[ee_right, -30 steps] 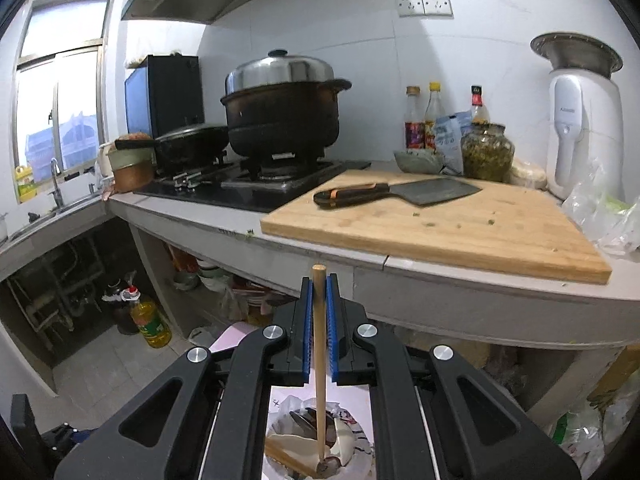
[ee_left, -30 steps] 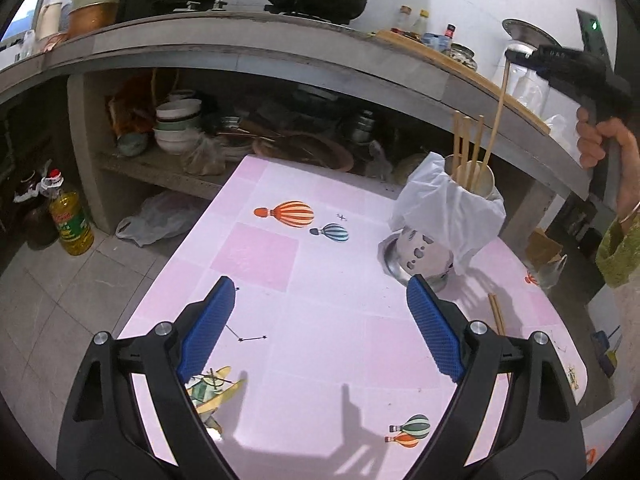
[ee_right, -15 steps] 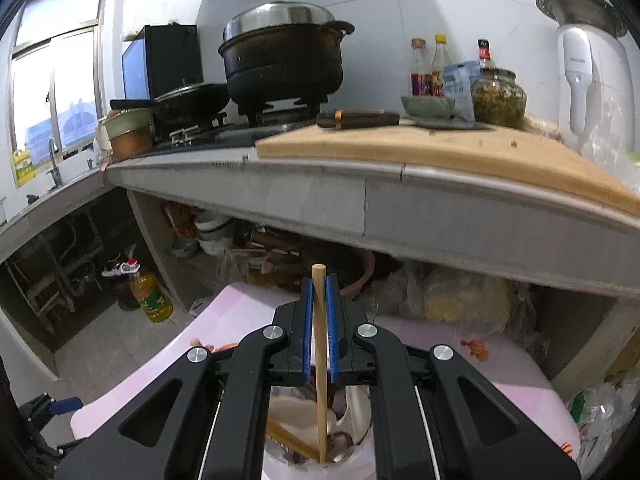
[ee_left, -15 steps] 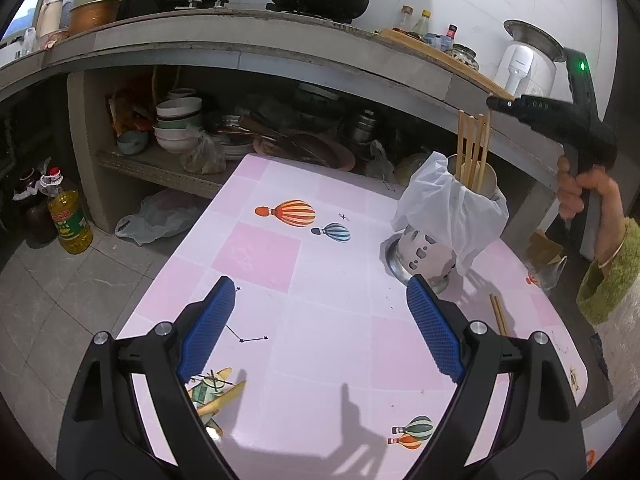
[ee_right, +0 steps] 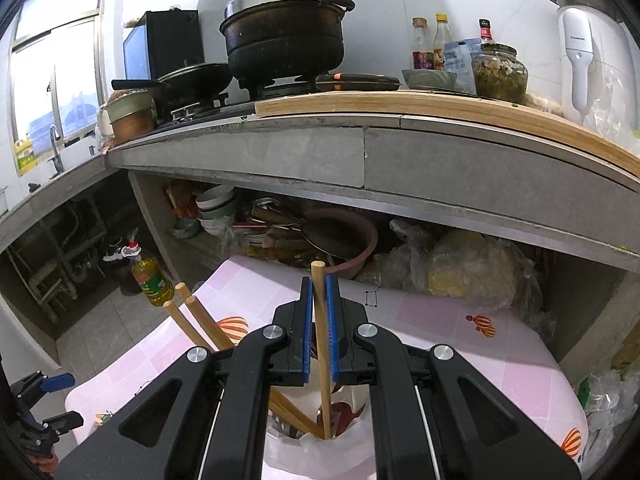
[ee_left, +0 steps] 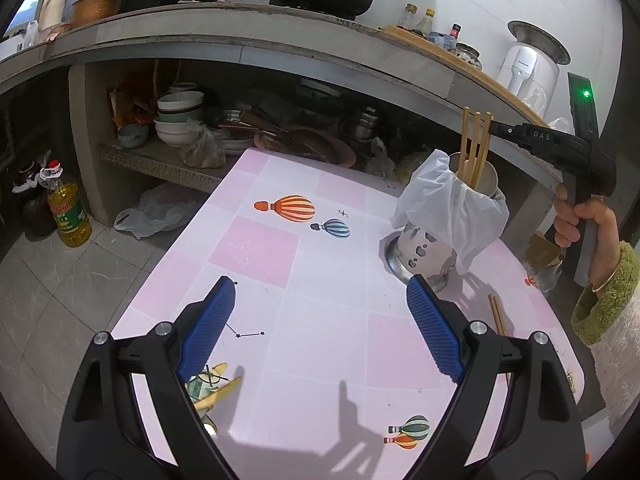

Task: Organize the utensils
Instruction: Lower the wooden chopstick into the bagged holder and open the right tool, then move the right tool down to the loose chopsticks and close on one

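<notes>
Your right tongs [ee_right: 319,330] pinch one chopstick [ee_right: 321,344], tip down inside holder [ee_left: 424,246] directly below. Two chopsticks [ee_right: 200,326] already in holder, leaning left. Your left tongs [ee_left: 316,328] wide, empty, holder beyond right finger.

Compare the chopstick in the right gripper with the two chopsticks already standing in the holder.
The gripped chopstick stands nearly upright; the two chopsticks lean away to its left. The gripped chopstick is clamped between the pads of the right gripper; the two chopsticks stand free, leaning on the holder. All three are plain light wood with their lower ends inside the holder.
</notes>
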`<state>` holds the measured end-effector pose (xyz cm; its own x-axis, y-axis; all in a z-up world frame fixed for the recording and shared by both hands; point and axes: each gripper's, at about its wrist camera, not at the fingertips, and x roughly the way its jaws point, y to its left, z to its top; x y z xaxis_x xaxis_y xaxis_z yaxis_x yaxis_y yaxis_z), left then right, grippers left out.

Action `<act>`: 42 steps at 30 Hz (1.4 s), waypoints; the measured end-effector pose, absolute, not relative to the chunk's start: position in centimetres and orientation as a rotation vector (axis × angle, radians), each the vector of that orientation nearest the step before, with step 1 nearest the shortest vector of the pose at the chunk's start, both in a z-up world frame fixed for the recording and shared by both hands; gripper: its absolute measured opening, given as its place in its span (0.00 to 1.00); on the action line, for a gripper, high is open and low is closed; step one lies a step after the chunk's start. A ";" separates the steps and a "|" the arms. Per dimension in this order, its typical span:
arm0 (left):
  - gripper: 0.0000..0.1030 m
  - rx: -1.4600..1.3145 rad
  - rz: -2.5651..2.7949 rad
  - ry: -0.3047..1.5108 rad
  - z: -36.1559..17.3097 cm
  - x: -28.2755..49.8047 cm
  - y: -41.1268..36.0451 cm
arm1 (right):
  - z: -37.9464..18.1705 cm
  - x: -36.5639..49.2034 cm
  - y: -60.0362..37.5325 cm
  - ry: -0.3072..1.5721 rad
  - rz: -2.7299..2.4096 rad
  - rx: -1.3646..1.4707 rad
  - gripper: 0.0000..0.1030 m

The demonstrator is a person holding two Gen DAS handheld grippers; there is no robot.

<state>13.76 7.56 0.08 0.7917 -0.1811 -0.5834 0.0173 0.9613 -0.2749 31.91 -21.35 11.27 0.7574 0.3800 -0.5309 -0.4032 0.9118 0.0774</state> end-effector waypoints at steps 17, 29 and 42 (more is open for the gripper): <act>0.81 -0.252 -0.118 0.646 0.4 13.2 6.8 | 13.5 30.1 -23.5 0.578 0.464 0.032 0.40; 0.81 -0.225 -0.199 0.679 -0.3 13.3 4.1 | 12.7 20.1 -33.8 0.548 0.358 0.164 0.50; 0.81 -0.132 -0.364 0.780 -3.1 14.1 -3.7 | -5.5 16.3 -38.1 0.956 0.184 0.367 0.32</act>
<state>14.09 -3.68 -3.14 0.6524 -0.3680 -0.6625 0.2715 0.9297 -0.2491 16.32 -38.11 -5.50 0.5671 0.3124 -0.7621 0.0081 0.9231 0.3844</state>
